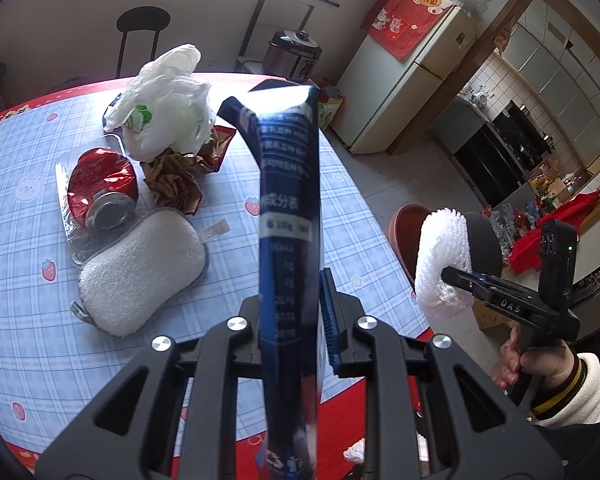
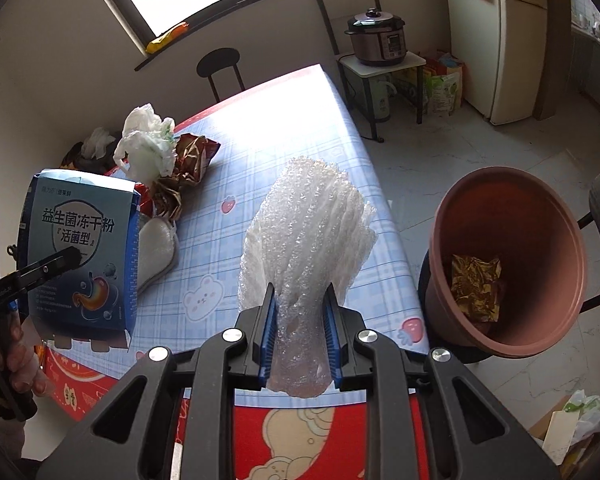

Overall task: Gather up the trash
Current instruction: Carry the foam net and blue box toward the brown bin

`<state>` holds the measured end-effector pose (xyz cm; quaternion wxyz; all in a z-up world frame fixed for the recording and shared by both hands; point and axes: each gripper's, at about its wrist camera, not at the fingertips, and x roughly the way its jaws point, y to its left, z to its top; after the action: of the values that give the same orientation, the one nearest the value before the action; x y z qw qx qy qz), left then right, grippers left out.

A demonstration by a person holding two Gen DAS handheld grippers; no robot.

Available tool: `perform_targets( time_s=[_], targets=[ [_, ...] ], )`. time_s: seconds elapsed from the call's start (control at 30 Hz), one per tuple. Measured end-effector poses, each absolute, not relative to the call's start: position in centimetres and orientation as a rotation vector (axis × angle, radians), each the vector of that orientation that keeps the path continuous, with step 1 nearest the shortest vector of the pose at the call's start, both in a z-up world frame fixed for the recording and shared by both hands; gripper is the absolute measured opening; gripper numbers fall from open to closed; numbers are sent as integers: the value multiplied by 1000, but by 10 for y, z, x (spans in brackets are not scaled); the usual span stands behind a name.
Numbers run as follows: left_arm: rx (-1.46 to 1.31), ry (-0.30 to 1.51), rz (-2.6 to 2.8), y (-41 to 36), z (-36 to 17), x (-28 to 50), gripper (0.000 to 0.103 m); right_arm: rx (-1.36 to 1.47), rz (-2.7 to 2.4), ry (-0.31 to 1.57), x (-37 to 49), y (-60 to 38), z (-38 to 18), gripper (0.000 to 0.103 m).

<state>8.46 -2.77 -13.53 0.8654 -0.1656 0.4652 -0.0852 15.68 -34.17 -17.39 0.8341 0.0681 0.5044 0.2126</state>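
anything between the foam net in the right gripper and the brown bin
Nothing visible does. The foam net hangs over the table edge; the brown bin stands just beyond it, mouth open, with only a gold wrapper inside.

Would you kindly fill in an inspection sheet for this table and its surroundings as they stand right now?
Surface: table with a blue plaid cloth, red border.
Job's things: blue box and white foam net held up; brown bin beside the table, gold wrapper inside.
Clutter: crushed red can in a clear tray, white bag, brown wrappers, sponge pad.
Grippers: left gripper shut on the box; right gripper shut on the foam net.
Cables: nothing seen.
Surroundings: stool, pressure cooker on a stand, fridge, kitchen beyond.
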Motion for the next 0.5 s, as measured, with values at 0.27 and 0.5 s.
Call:
perform_targets(
  time_s=[0.27,0.5],
  targets=[
    [-335,978,-181,-66,-135,109,22,158,348,1040,183,-414,-177,22],
    [-328,1001,-212,-102,-142,130,22,134,217,1034,204,-480,-198,22]
  ],
)
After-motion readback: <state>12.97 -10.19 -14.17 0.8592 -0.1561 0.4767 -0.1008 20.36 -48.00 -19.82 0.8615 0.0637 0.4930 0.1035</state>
